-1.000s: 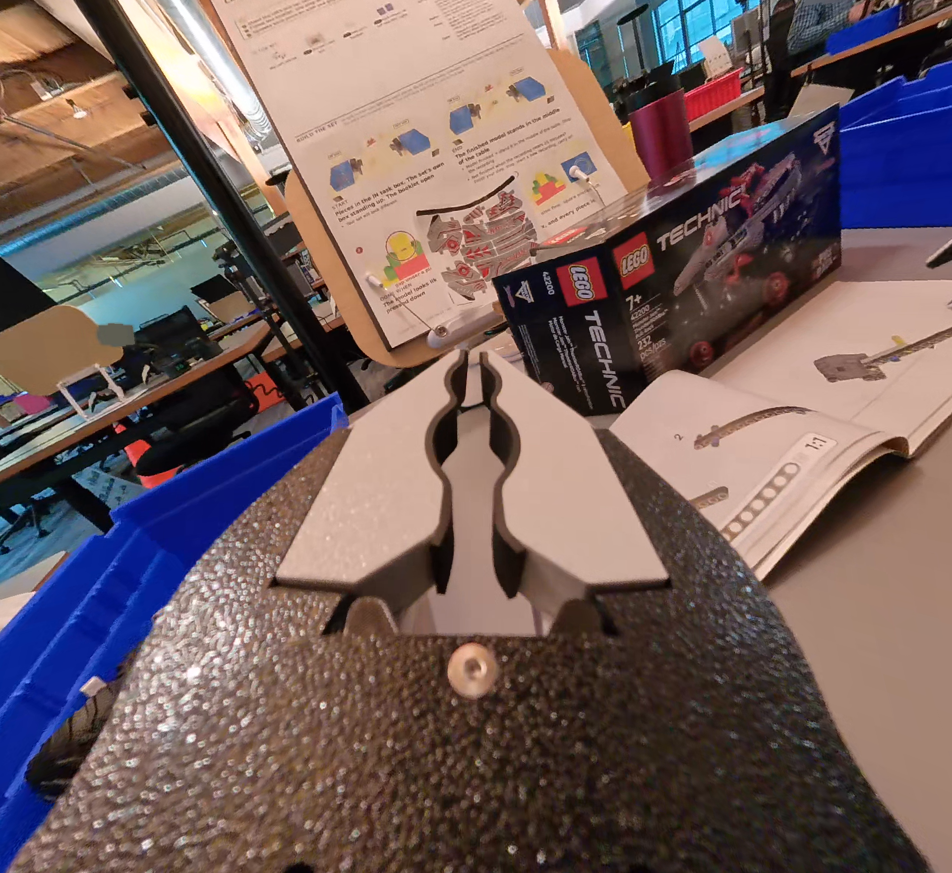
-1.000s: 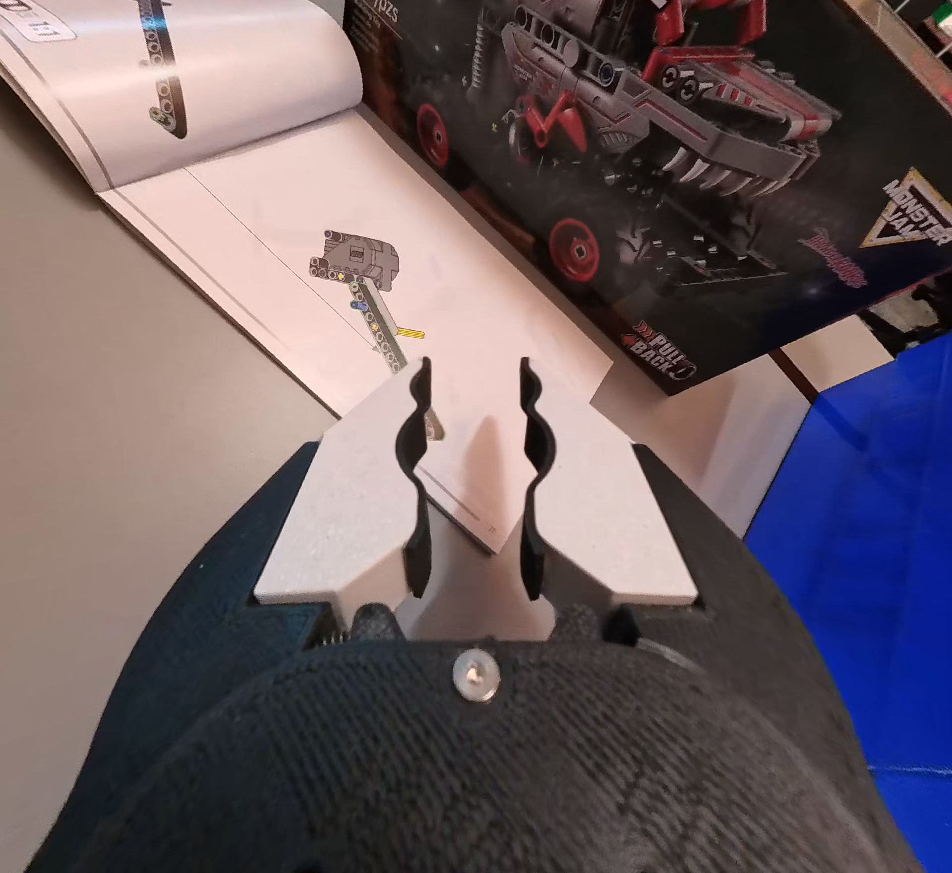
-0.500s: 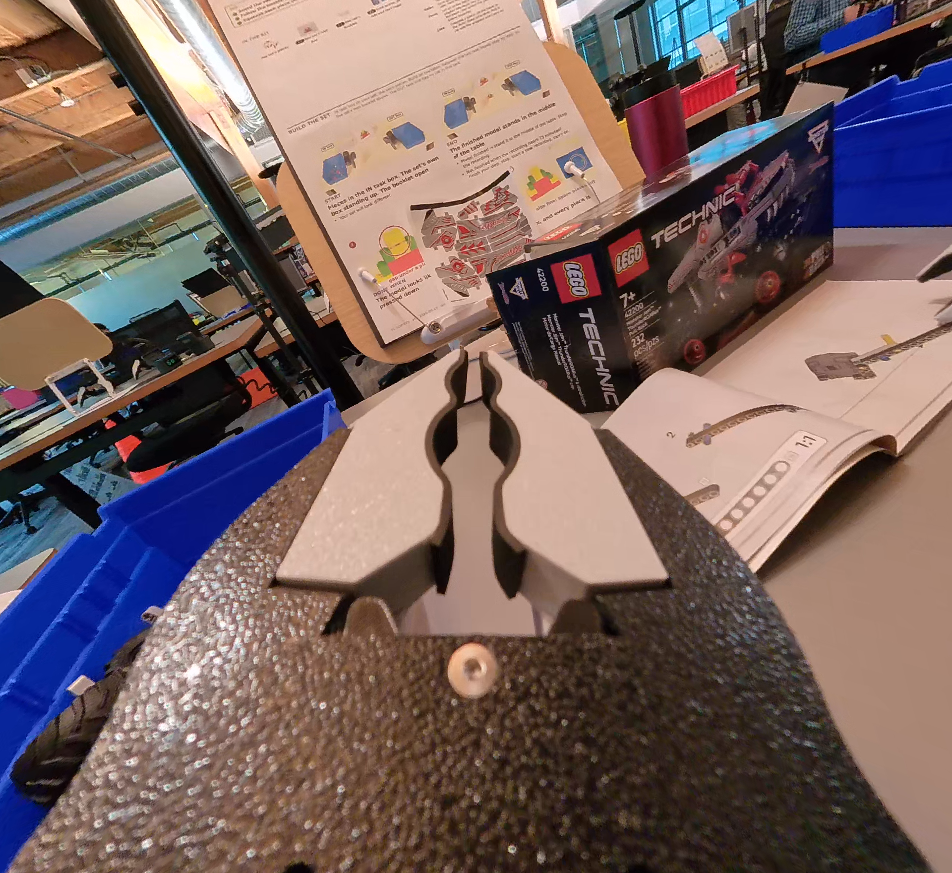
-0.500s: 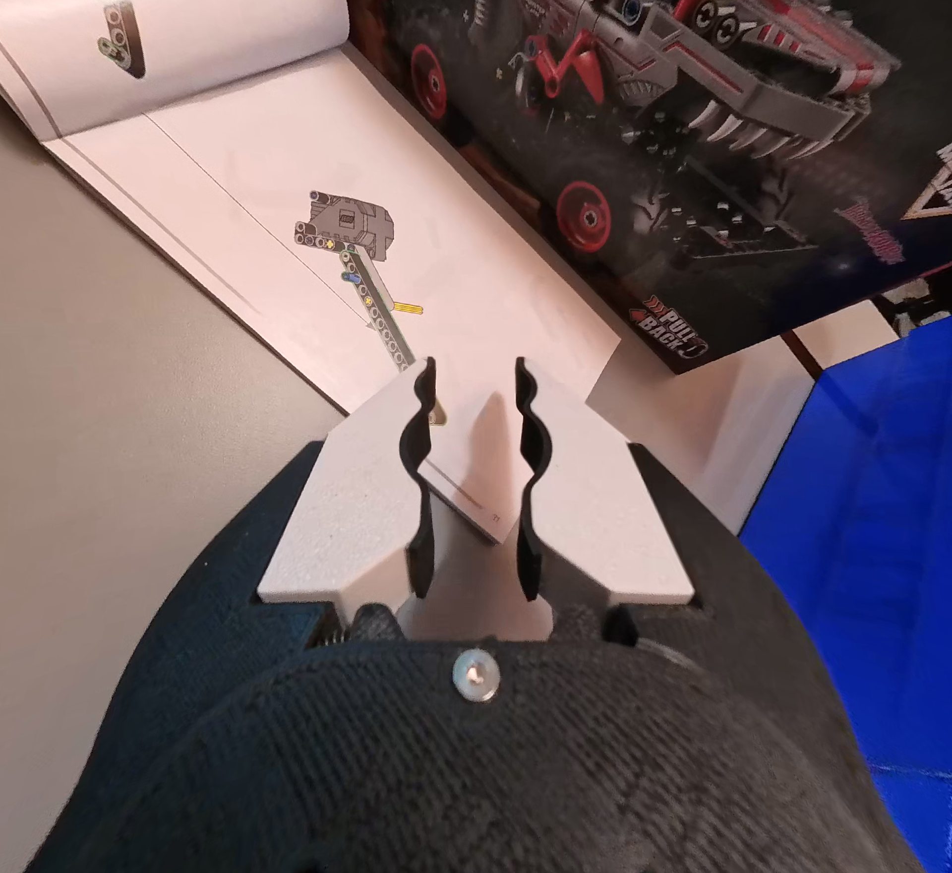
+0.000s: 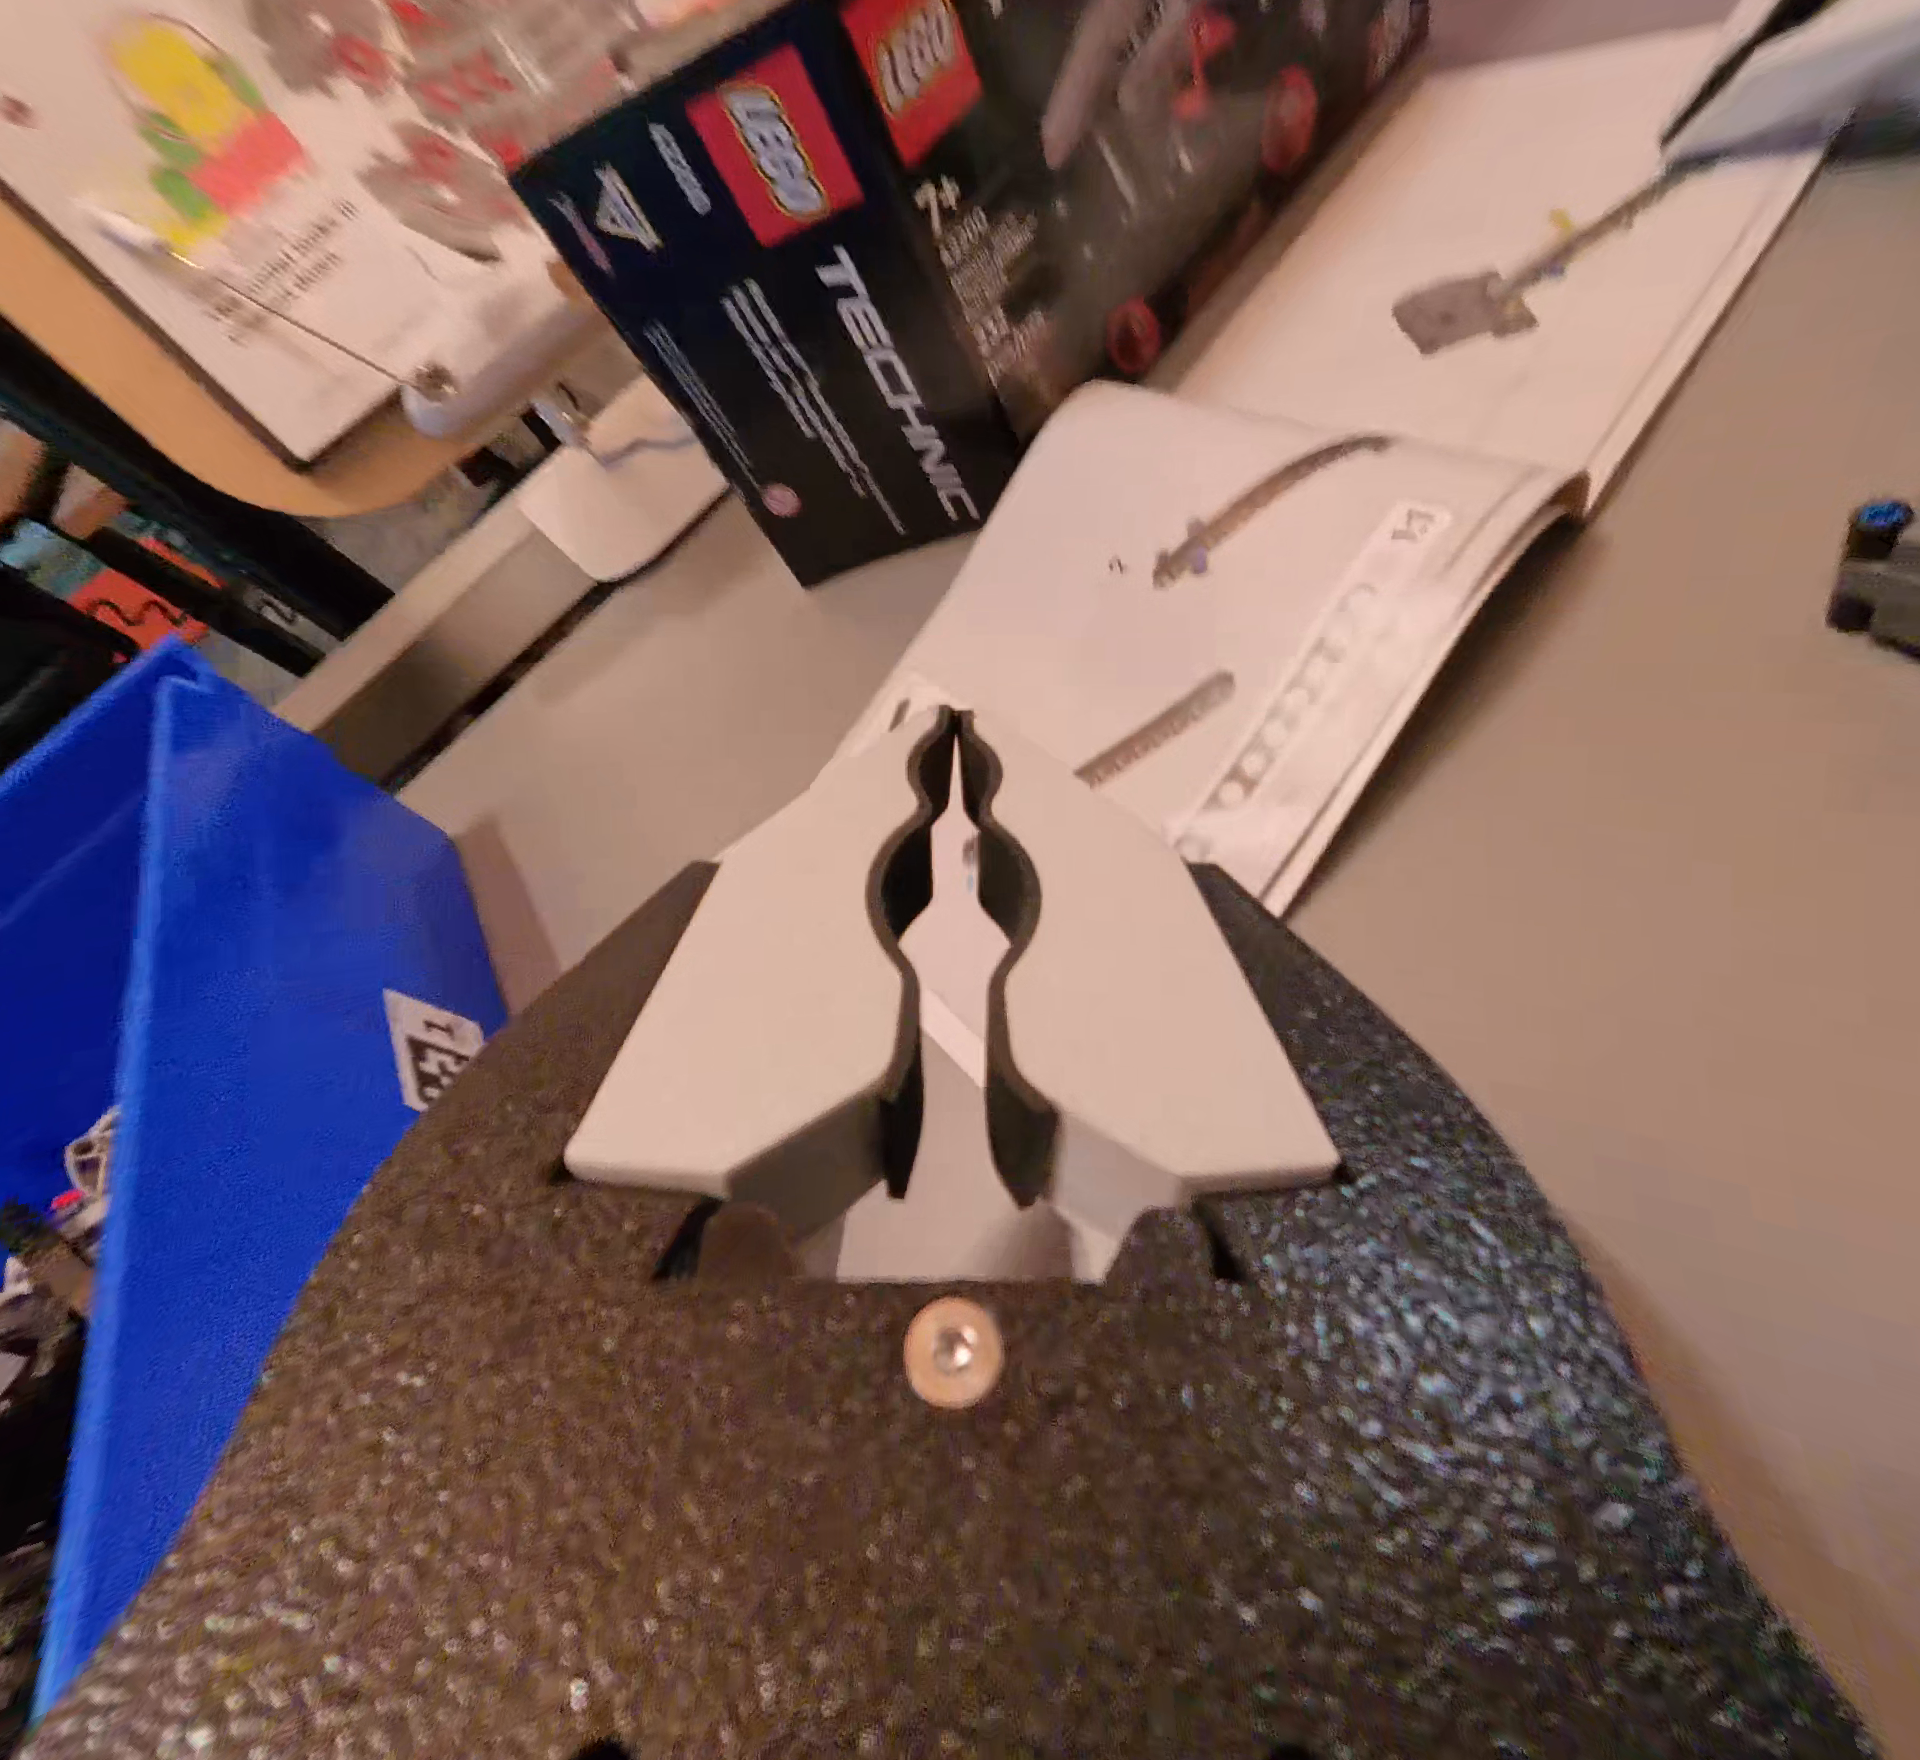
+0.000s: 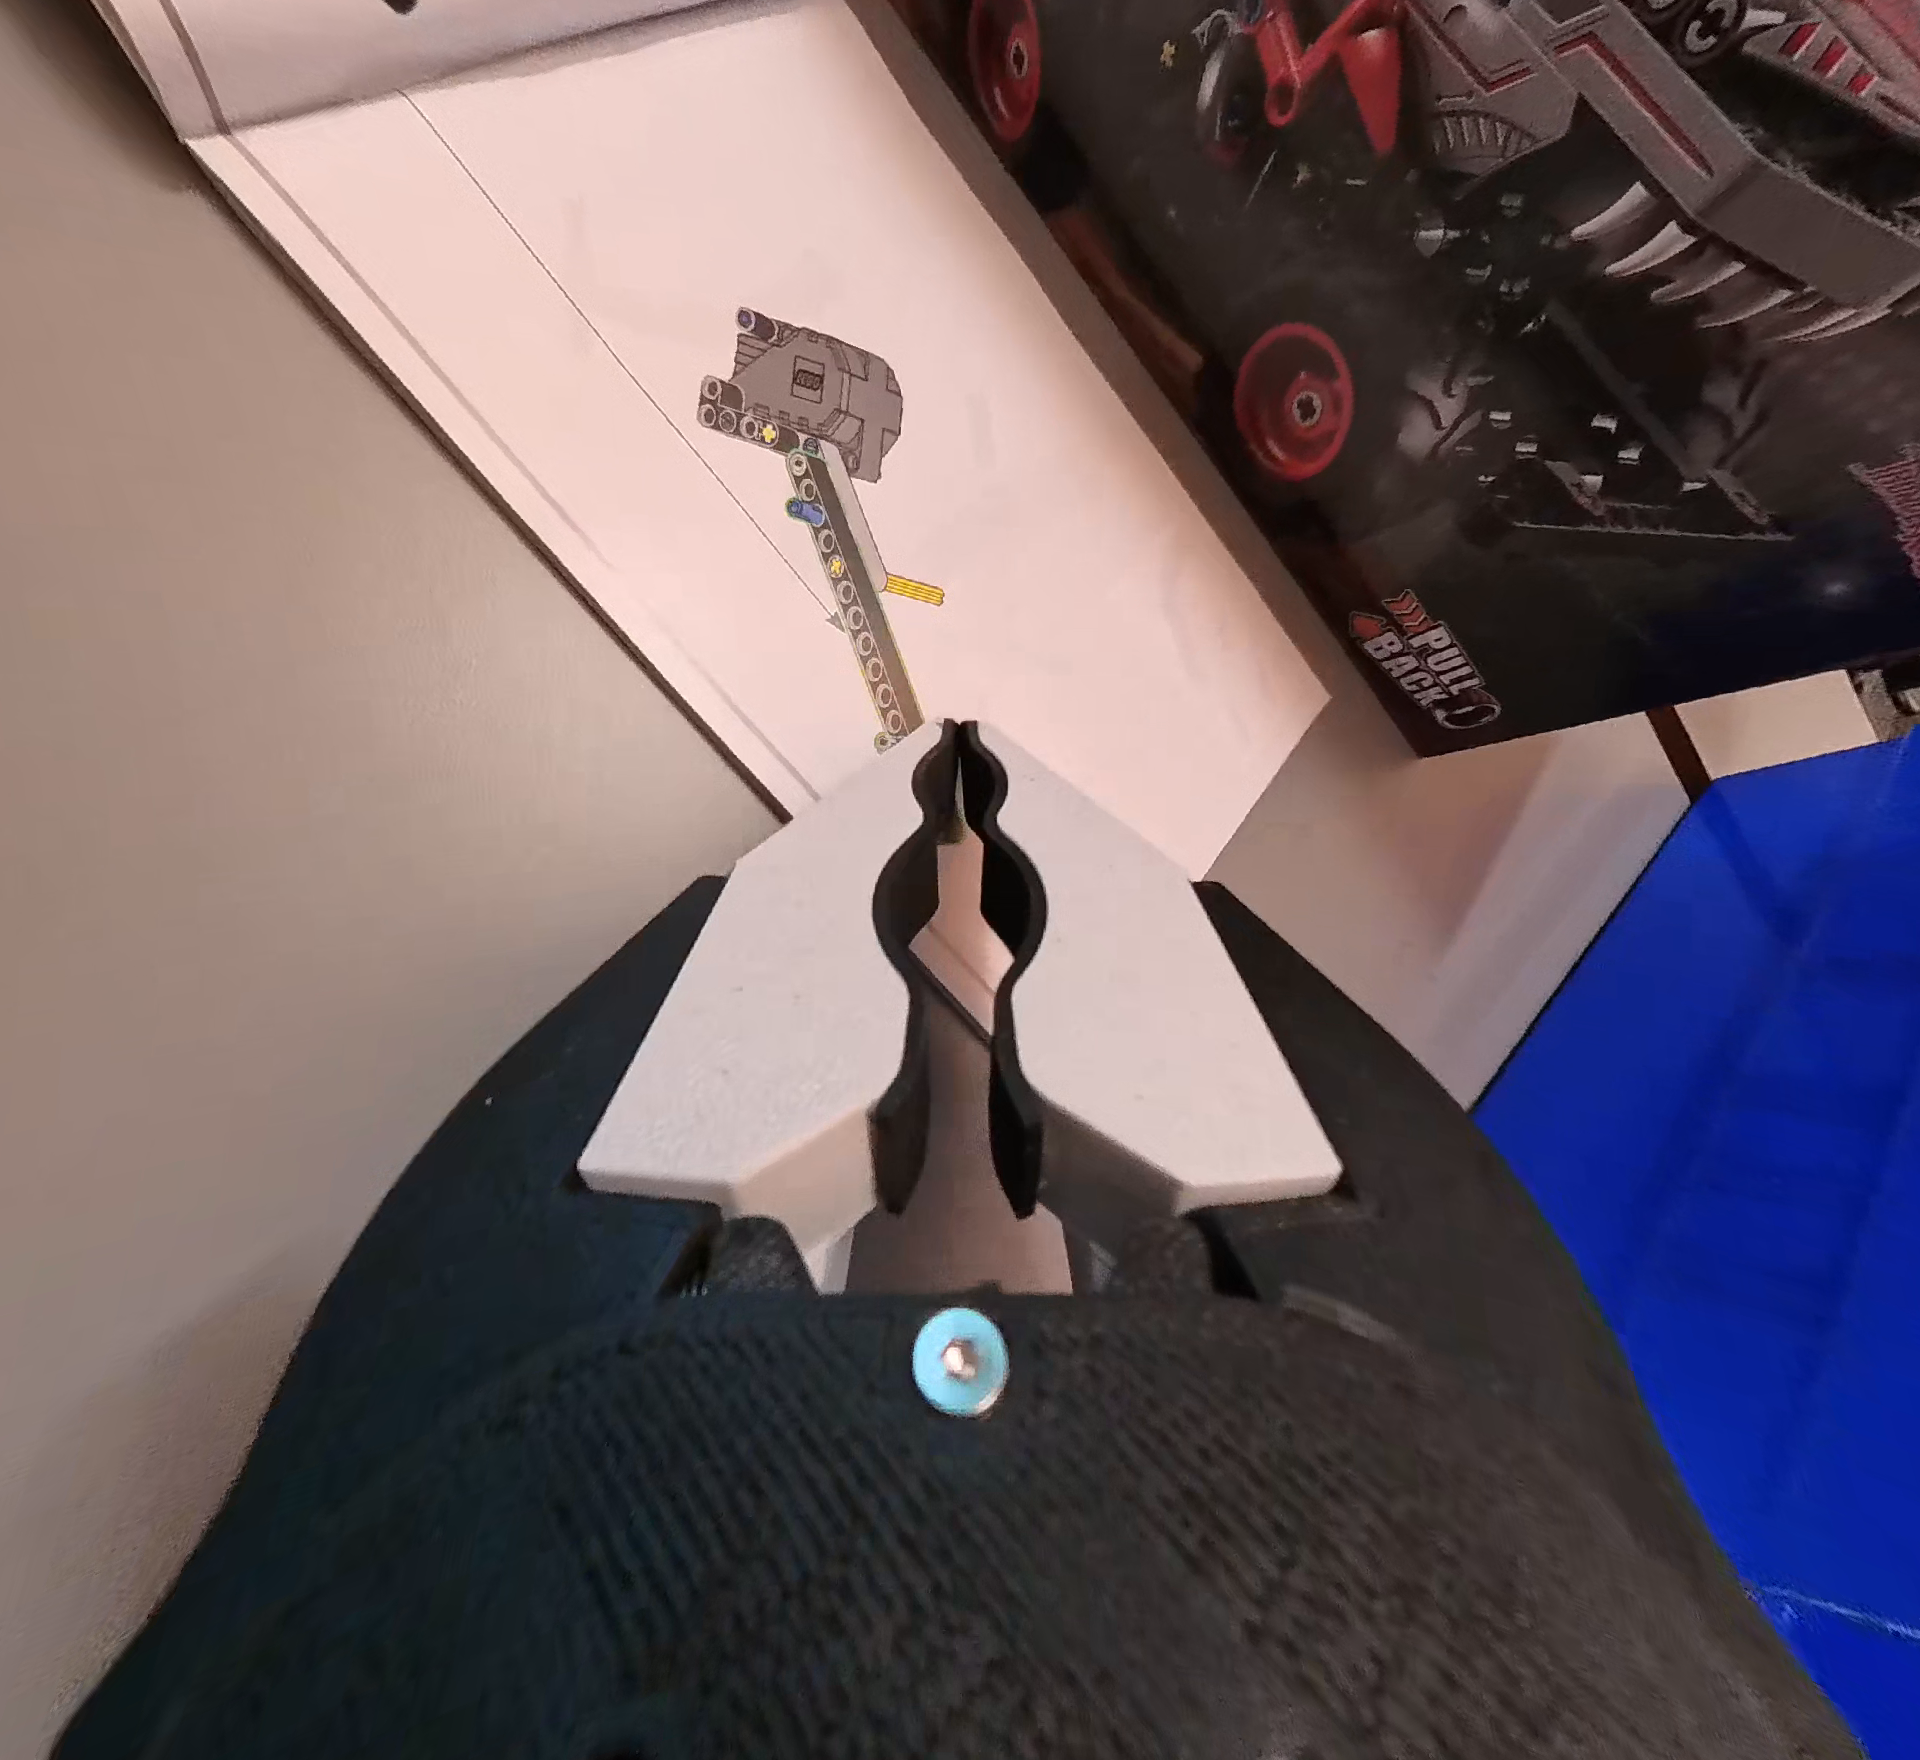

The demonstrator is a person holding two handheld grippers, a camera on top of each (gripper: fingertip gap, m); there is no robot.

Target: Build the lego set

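Two hand-held grippers are showing clenched tips with nothing visibly caught between them. The left hand-held gripper (image 5: 956,723) is hovering over the near corner of the open instruction booklet (image 5: 1299,567), which is lying flat on the grey surface (image 5: 1558,879). Just behind the booklet the dark lego set box (image 5: 935,256) is standing on its long side, blocking the view toward the far edge of the surface. A printed instruction sheet (image 5: 260,100) on a rounded wooden board is leaning behind the box, blurred by motion. A blue bin (image 5: 260,983) is sitting at the left edge of the surface, close beside the gripper body, with small parts dimly showing inside. A small dark grey lego piece with a blue pin (image 5: 1881,578) is resting on the surface near the right edge of the left wrist view, just past the booklet. The right hand-held gripper (image 6: 956,728) is pointing down at the booklet's (image 6: 727,256) right-hand page, its tips covering the page's near corner. The box (image 6: 1455,256) is standing touching the booklet's far side, and another blue bin (image 6: 1766,1087) is sitting to the right.
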